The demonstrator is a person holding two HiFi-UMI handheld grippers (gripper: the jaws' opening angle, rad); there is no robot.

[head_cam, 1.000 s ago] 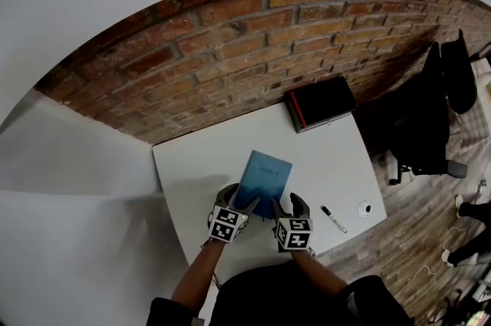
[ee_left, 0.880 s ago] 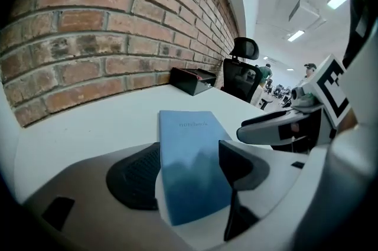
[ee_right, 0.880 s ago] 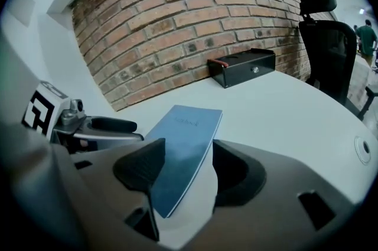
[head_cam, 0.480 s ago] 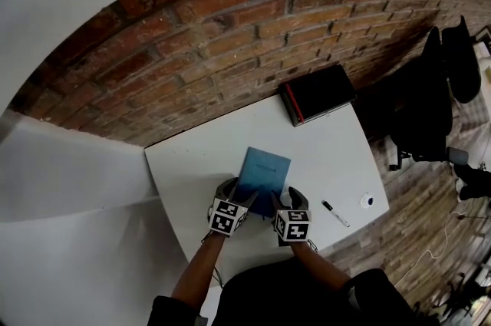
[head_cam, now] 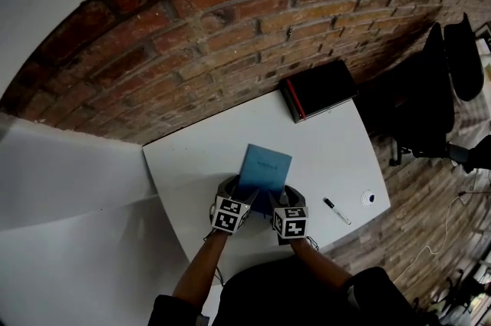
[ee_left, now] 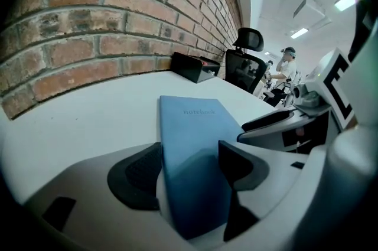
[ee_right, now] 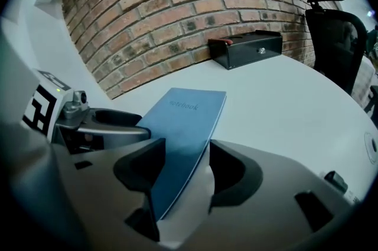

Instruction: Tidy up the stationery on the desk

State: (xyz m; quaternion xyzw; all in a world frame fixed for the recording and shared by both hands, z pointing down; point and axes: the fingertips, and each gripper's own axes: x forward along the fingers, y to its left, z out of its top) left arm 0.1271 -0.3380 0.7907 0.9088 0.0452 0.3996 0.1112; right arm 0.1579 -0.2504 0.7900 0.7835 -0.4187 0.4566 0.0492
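Note:
A blue notebook (head_cam: 265, 167) lies near the front of the white desk (head_cam: 192, 163), its near end between both grippers. My left gripper (head_cam: 237, 194) is shut on the near left corner. My right gripper (head_cam: 282, 199) is shut on the near right corner. In the left gripper view the notebook (ee_left: 195, 126) runs slanted between the dark pads (ee_left: 137, 176) of that gripper (ee_left: 189, 162). In the right gripper view the notebook (ee_right: 186, 111) slants the same way through that gripper (ee_right: 188, 166), and the left gripper (ee_right: 100, 126) shows beside it.
A black box with a red edge (head_cam: 318, 89) stands at the desk's far right corner against the brick wall (head_cam: 230, 33). A black-capped marker (head_cam: 335, 211) and a small white round item (head_cam: 369, 199) lie at the desk's right front. A black office chair (head_cam: 430, 102) stands to the right.
Both grippers have drawn closer together at the notebook's near edge, and their fingers look narrower than a second ago. The notebook has stayed in place on the desk.

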